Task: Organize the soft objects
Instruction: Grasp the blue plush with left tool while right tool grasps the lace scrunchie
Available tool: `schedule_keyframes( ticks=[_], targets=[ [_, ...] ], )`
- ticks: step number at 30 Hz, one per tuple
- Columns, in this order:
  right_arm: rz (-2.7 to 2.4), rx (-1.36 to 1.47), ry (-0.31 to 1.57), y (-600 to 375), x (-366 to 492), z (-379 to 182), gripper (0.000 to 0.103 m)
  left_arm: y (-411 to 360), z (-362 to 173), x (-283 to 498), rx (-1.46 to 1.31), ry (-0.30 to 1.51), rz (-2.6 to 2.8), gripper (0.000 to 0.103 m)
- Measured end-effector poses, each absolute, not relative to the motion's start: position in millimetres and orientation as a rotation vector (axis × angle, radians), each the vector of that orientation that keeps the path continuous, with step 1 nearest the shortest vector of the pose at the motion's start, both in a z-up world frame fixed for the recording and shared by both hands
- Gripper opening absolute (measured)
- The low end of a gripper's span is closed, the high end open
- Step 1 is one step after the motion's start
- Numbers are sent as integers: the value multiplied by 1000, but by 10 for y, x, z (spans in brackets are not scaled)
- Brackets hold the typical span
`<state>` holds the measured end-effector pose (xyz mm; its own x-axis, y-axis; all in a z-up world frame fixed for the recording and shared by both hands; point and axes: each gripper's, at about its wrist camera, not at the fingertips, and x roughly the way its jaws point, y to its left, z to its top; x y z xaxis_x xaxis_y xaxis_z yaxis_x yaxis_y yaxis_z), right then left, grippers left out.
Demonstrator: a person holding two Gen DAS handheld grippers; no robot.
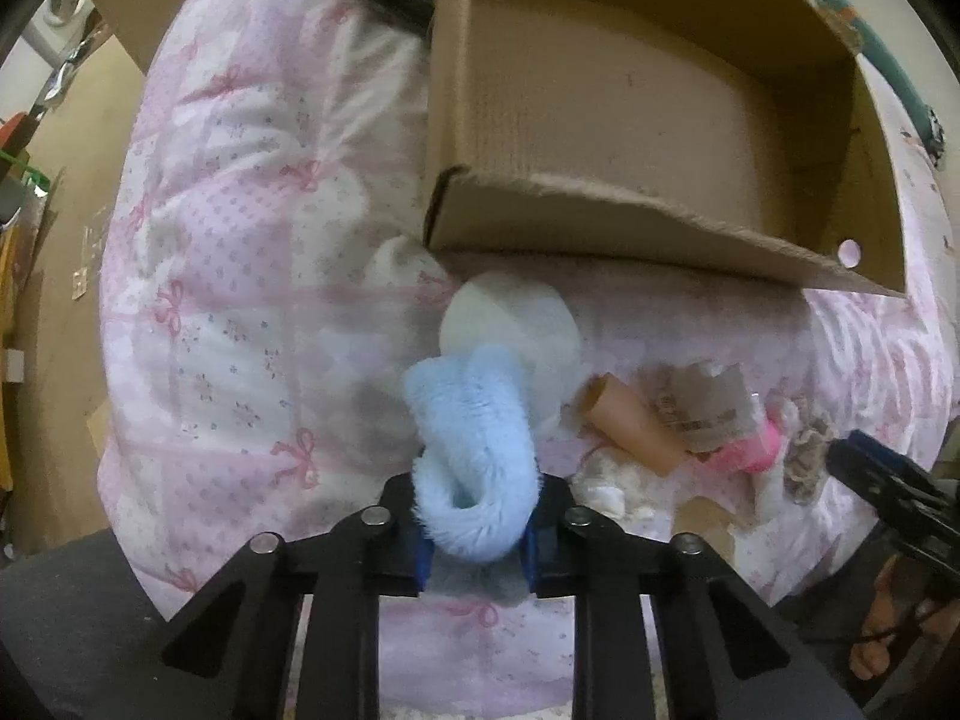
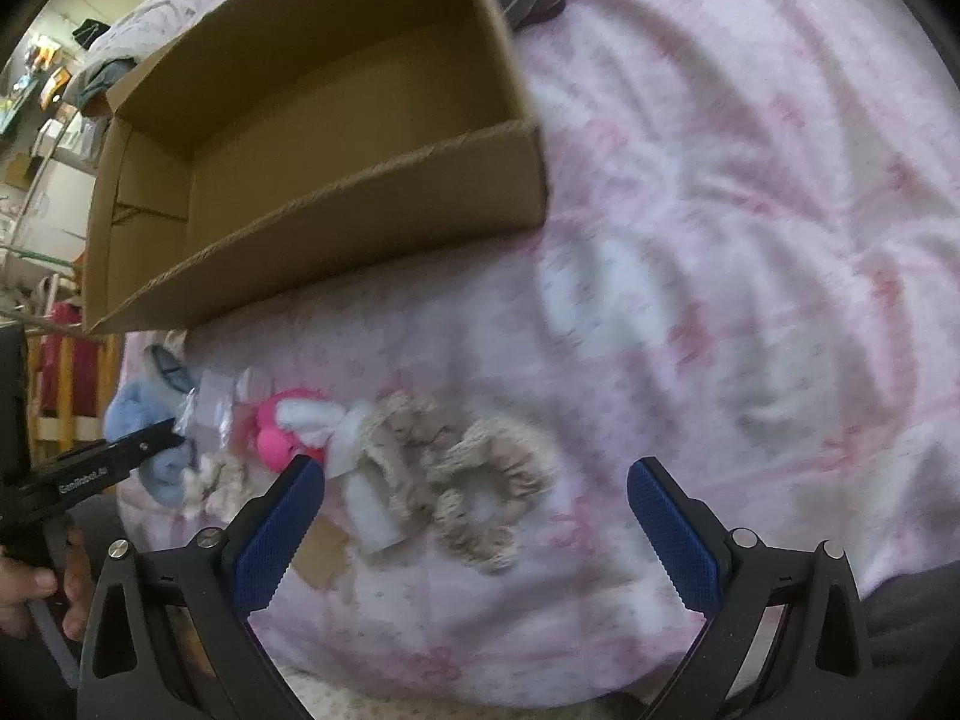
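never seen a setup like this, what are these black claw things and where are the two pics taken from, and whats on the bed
Those claws are hand-held grippers, one in each of a person's hands, with a fisheye camera looking along its fingers. The left camera shows the left gripper closed on a fluffy blue scrunchie. The right camera shows the right gripper open, holding nothing, above a beige scrunchie. Both are over a pink patterned quilt. On it lie more soft things, including a pink plush piece, and an empty cardboard box, probably where they go.
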<state>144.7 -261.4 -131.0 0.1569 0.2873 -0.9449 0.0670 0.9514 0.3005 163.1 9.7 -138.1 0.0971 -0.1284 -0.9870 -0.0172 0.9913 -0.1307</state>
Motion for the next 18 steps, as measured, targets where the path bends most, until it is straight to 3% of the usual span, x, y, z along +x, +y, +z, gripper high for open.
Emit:
schedule_keyframes(
  ticks=[1,4,8,10,12,16,18],
  targets=[
    [163,300,1414,-2602,1454,-1332,103,84,-1362,1624,-126,1466,-86,18],
    [173,297,1446,-2563,1473,-1441,82,40,-1289,1594,-142,1447,-98,17],
    [165,234,1469,-2460,1461,-1533,77,115,-1191,1654,-164,1427,-93,17],
    [162,202,1464,-2377,1454,-1554,65,205,-1128,1624,-172,1416,-88,17],
    [157,196,1464,-2343,1452,-1581,44,269,-1101,1618,-177,1412,-85,17],
    [167,187,1441,-2319,1430,-1553,33,367,-1070,1604,-189,1401,-70,17],
    [175,169,1431,-2303,1402,-1522,21,404,-1044,1593,-191,1392,-59,17]
  ],
)
